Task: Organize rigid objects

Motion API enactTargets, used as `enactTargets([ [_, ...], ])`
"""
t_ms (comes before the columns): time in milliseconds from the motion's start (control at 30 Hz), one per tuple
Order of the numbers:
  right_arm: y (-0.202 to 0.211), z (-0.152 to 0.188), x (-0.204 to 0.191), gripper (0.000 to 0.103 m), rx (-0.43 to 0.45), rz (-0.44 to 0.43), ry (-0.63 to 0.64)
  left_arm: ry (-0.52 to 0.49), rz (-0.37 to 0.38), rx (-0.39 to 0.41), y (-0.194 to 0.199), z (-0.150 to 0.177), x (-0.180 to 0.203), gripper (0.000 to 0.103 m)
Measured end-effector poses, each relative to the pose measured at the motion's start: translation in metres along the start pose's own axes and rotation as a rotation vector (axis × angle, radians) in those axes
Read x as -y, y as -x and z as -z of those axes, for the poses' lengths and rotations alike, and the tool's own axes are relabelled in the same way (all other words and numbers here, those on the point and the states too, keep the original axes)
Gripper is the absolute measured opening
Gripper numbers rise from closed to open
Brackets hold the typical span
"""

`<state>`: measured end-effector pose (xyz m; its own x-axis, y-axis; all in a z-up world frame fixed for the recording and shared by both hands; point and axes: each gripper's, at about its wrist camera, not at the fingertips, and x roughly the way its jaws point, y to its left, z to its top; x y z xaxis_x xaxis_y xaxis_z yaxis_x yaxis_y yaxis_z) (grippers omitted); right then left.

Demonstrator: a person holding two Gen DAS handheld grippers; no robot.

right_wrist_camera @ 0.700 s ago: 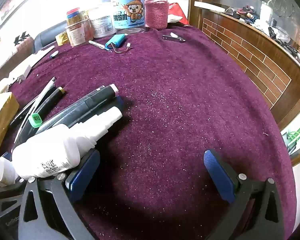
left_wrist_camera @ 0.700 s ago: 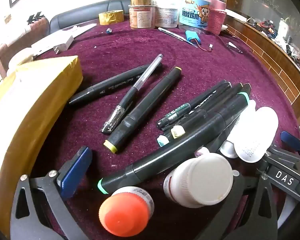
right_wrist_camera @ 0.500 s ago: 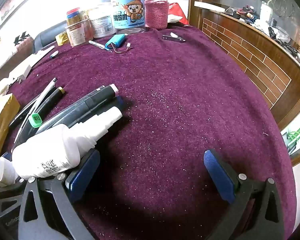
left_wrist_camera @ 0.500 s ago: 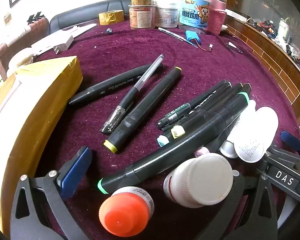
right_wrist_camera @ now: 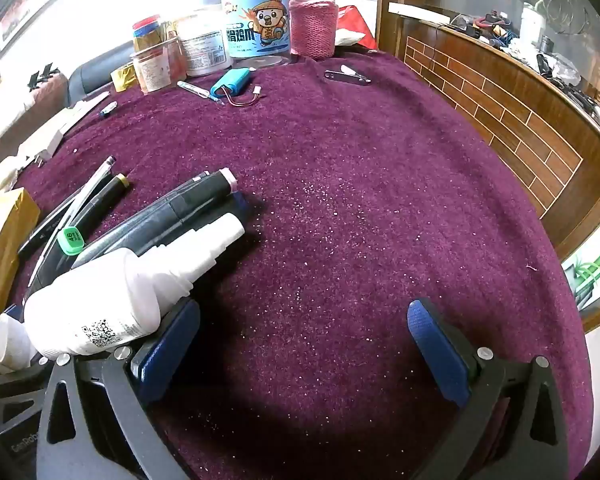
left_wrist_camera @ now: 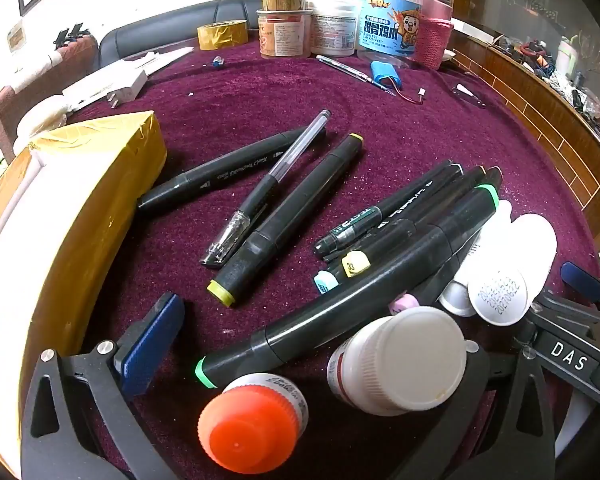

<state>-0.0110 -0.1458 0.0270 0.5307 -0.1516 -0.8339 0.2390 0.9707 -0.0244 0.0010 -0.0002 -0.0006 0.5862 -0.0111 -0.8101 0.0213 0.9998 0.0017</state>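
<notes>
Left wrist view: nothing is gripped by either wide-open gripper (left_wrist_camera: 300, 360) (right_wrist_camera: 300, 340), and the yellow-capped marker (left_wrist_camera: 288, 216) at frame centre is judged next.

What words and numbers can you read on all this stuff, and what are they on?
"DAS": right gripper, seen from the left wrist.
"46": green marker cap.
"33": yellow marker cap.
Date digits on the white bottle base: too blurred to read.
Chinese characters on the blue jar: too small to read.
White print on the black marker: too small.
QR code, no words, on the white bottle's label.
</notes>
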Motion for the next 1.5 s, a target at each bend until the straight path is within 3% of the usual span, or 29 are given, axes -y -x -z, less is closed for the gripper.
enactTargets([
  [1167, -0.003, 0.0, -0.001, 0.102, 0.0, -0.001, 0.0, 0.004, 0.0, 0.0, -0.001, -0.002, 0.0, 0.103],
  [1367, -0.002, 0.002, 0.002, 0.102, -0.05, -0.059, 0.056, -0.058, 0.069, -0.111, 0.005, 0.0, -0.006, 0.103],
  [1500, 0.002, 0.004, 0.004, 0.102, -0.06, -0.07, 0.087, -0.085, 0.059, -0.058, 0.009, 0.008, -0.004, 0.103],
])
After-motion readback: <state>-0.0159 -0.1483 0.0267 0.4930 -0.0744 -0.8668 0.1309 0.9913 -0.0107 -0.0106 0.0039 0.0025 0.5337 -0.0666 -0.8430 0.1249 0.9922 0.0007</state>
